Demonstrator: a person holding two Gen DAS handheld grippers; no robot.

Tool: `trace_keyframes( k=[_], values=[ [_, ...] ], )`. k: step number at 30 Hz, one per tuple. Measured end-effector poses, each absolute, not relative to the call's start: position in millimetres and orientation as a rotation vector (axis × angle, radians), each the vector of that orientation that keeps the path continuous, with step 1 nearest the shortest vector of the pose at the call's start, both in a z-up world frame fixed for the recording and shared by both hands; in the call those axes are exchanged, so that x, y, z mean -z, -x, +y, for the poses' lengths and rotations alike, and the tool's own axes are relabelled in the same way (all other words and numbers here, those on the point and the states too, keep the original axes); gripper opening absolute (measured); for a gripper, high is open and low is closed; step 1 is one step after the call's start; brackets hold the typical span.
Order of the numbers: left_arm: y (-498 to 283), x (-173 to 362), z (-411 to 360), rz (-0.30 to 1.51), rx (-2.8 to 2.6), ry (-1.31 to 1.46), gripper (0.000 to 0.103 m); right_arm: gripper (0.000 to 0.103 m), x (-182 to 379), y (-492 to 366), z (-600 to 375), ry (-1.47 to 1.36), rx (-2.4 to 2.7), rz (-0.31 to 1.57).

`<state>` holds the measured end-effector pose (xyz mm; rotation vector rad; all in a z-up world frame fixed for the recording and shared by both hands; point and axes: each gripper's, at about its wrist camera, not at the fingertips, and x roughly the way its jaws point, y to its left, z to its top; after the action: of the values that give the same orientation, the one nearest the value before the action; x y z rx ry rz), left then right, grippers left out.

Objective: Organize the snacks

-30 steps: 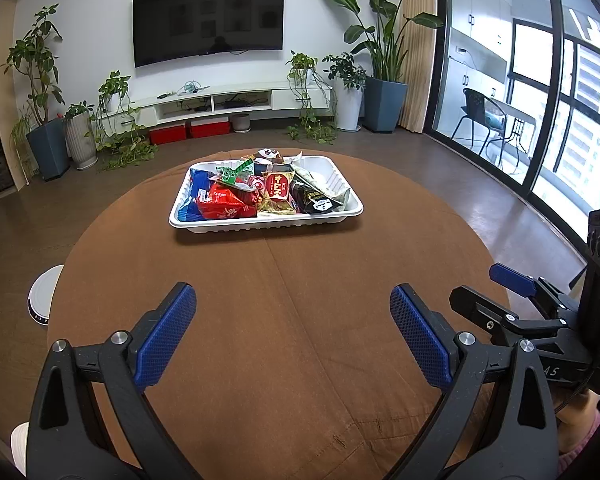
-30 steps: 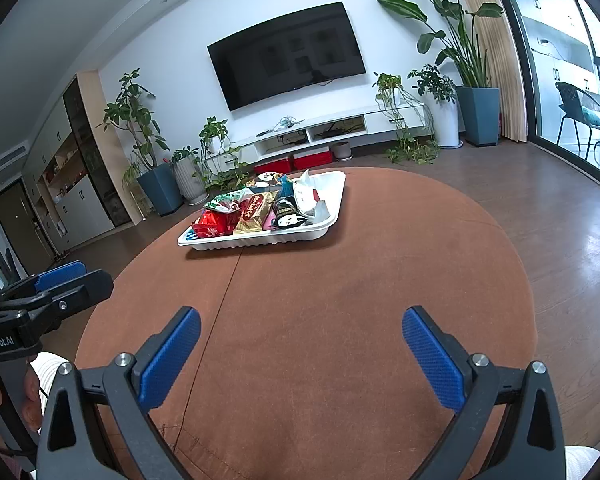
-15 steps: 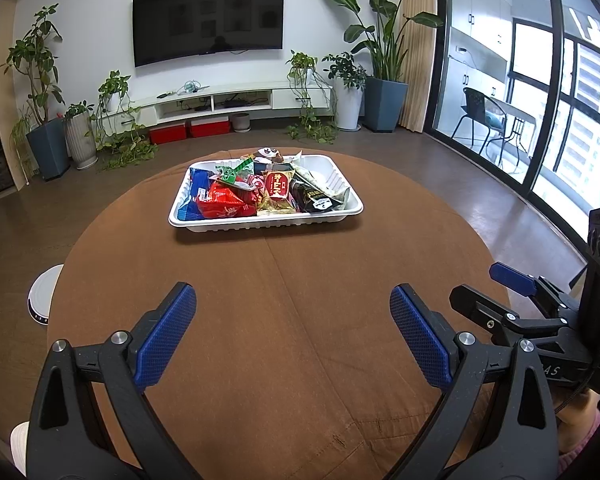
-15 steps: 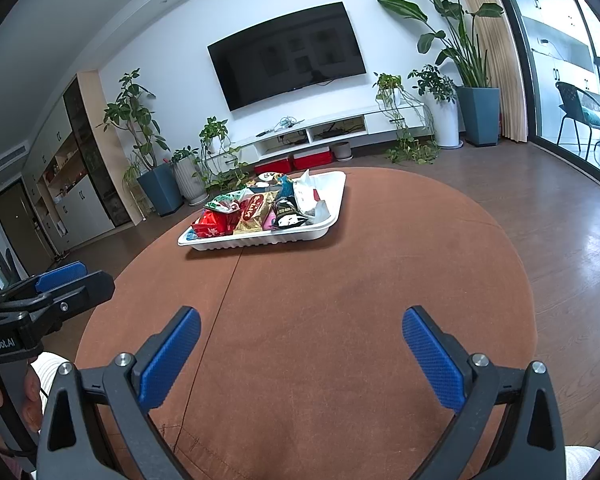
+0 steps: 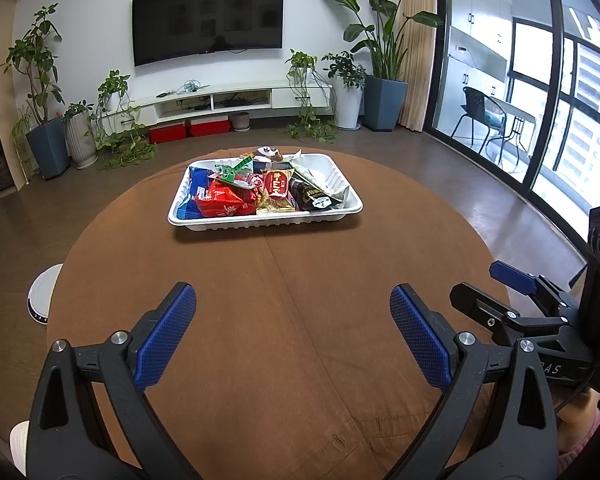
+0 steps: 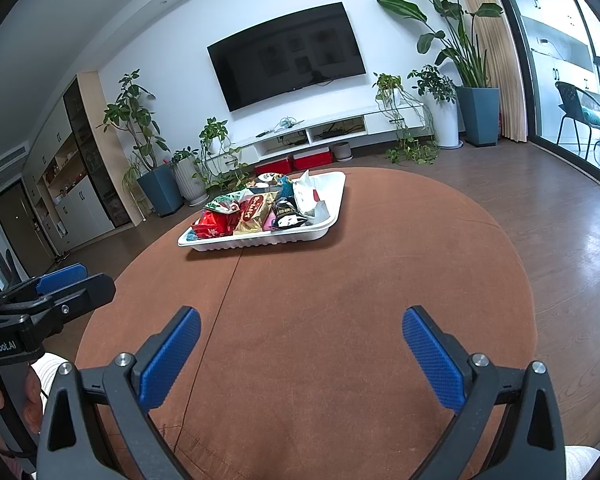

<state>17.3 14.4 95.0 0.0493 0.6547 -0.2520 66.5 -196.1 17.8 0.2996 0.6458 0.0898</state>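
Note:
A white plastic tray [image 5: 268, 222] [image 6: 260, 240] sits on the far half of a round brown table [image 5: 284, 300] [image 6: 320, 300]. It holds several packaged snacks, among them a red bag [image 5: 220, 204] [image 6: 214, 224], a red and gold pack [image 5: 276, 188] [image 6: 252, 214] and a black pack [image 5: 312, 198] [image 6: 286, 216]. My left gripper [image 5: 292, 320] hovers open over the near table edge, with nothing between its blue pads. My right gripper [image 6: 300, 340] is open and empty too, well short of the tray. Each gripper shows at the edge of the other's view.
A white round stool [image 5: 42, 292] stands at the table's left. Beyond are a wall TV [image 5: 208, 16], a low white media shelf [image 5: 228, 100], potted plants [image 5: 380, 60] and glass doors [image 5: 540, 100] on the right. A hand [image 6: 4, 408] grips the left handle.

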Motion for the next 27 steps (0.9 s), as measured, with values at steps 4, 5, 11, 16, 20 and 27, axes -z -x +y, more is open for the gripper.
trace_keyframes(
  k=[4,5,11,16,20,27],
  values=[
    [-17,-95,14,0.654,0.251,-0.053,0.099,0.103,-18,-67,-196,-0.298,-0.090,0.646],
    [-17,-95,15,0.654,0.249,-0.055,0.099,0.103,-18,-67,-196,-0.299,-0.089,0.646],
    [-16,-94,10,0.644,0.240,-0.086,0.099,0.103,-18,-67,-196,-0.299,-0.090,0.646],
    [-10,-95,-2,0.588,0.180,-0.173,0.099,0.103,-18,-66,-196,-0.299,-0.091,0.645],
    [-3,-95,-11,0.533,0.150,-0.237,0.099,0.103,-18,-66,-196,-0.299,-0.091,0.645],
    [1,-88,-16,0.507,0.123,-0.236,0.101,0.103,-18,-66,-195,-0.300,-0.092,0.645]
  ],
)
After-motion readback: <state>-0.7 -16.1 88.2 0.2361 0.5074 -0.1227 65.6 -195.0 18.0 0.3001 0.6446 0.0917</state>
